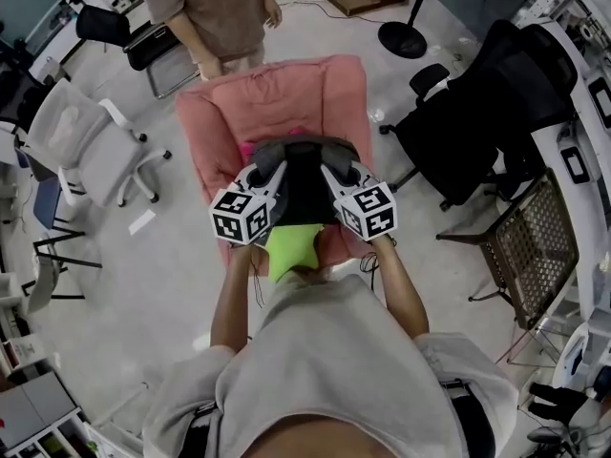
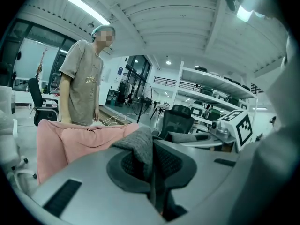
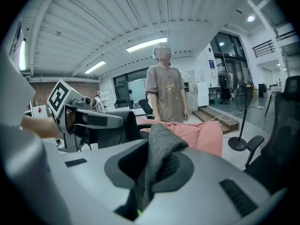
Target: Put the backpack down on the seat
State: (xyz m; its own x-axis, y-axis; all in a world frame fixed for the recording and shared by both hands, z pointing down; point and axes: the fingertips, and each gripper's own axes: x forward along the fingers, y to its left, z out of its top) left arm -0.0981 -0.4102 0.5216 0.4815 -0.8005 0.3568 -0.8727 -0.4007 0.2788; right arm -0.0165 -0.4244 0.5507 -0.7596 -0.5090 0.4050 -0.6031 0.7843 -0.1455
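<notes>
A dark grey backpack (image 1: 304,187) with a lime-green part (image 1: 289,246) hangs between my two grippers, over the front of the pink armchair (image 1: 286,98). My left gripper (image 1: 270,172) is shut on a fold of the backpack's grey fabric (image 2: 142,146), and its jaws (image 2: 152,175) pinch it. On the other side, the right gripper (image 1: 334,172) is shut on a like grey fold (image 3: 158,149) at its jaws (image 3: 145,179). The armchair's seat lies just beyond and below the bag, and its pink cushion (image 2: 70,139) (image 3: 206,135) shows past both grippers.
A person (image 1: 215,8) stands right behind the armchair. A black office chair (image 1: 477,122) and a mesh chair (image 1: 535,246) are at the right, a white office chair (image 1: 86,141) at the left. A floor fan's base (image 1: 401,36) stands behind.
</notes>
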